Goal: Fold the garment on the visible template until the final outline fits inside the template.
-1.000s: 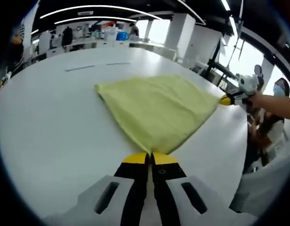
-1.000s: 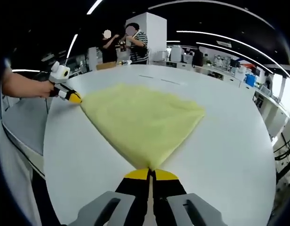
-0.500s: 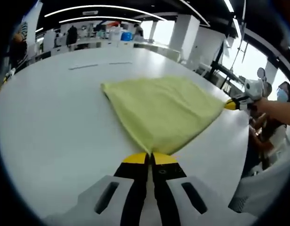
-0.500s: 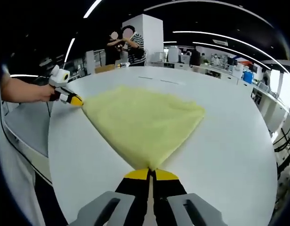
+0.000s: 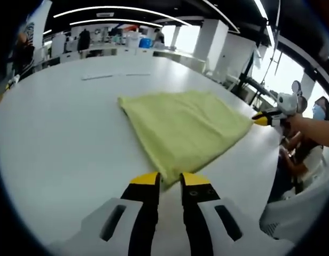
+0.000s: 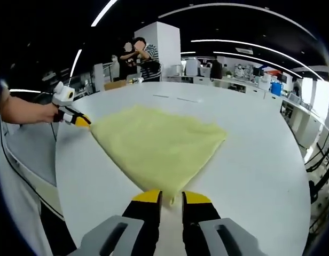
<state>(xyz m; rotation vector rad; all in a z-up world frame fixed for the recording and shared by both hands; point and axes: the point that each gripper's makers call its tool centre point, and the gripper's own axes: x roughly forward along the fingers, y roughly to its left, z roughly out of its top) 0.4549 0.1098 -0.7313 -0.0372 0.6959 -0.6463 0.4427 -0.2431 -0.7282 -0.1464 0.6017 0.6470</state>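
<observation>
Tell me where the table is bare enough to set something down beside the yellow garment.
Bare white table runs wide past the yellow garment on its side away from the person. Beyond its far edge, open up to two thin lines. Crowded: left gripper and right gripper at its near corners.

Each view looks low along its own jaws across the table (image 5: 57, 138). Both share the cloth (image 5: 183, 128) (image 6: 154, 144), seen from neighbouring corners.

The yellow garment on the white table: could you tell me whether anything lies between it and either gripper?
Nothing visible does. The left gripper stands open at one corner of the yellow garment, and the right gripper stands open at another corner. The white table around the cloth is bare, apart from faint line marks beyond it.
</observation>
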